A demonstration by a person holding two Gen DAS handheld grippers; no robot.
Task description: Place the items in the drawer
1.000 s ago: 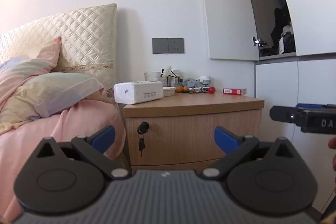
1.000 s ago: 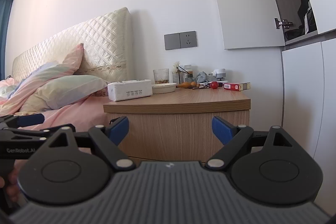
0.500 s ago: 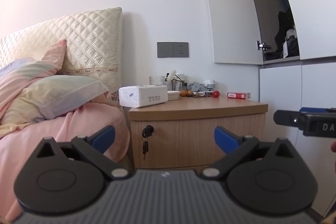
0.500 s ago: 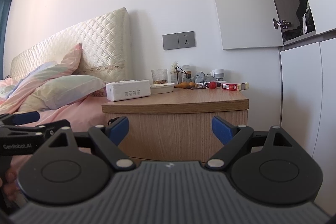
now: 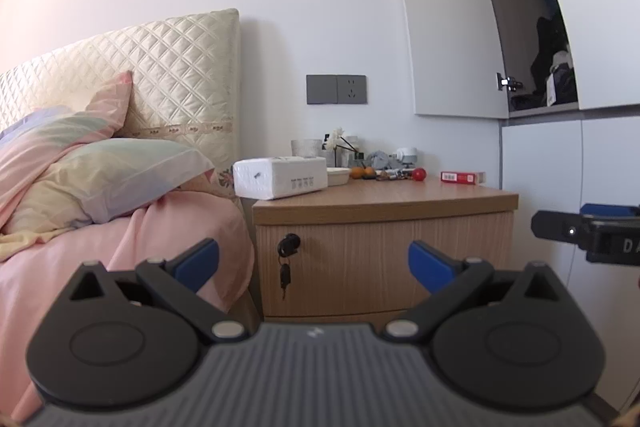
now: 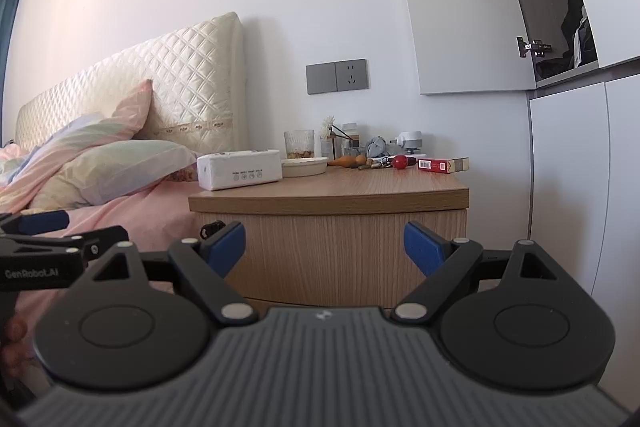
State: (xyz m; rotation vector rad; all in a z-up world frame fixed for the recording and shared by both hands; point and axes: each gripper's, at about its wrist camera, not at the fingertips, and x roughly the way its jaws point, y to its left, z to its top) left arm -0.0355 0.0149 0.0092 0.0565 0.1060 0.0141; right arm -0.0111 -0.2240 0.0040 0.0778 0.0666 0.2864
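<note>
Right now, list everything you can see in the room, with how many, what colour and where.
nightstand: one, light wood, beside the bed, drawer shut
key: one, black, hanging from the drawer lock
tissue pack: one, white, nightstand's left front
dish: one, cream, right of the tissue pack
glass: one, clear, behind the dish
red ball: one, mid back of the top
red box: one, red and tan, right back corner
small clutter: several, mixed, too small to tell
pillows: two, pastel, on the pink bed
headboard: one, cream, quilted
wall socket: one, grey
cupboard: white, door ajar
left gripper: open, empty
right gripper: open, empty
</note>
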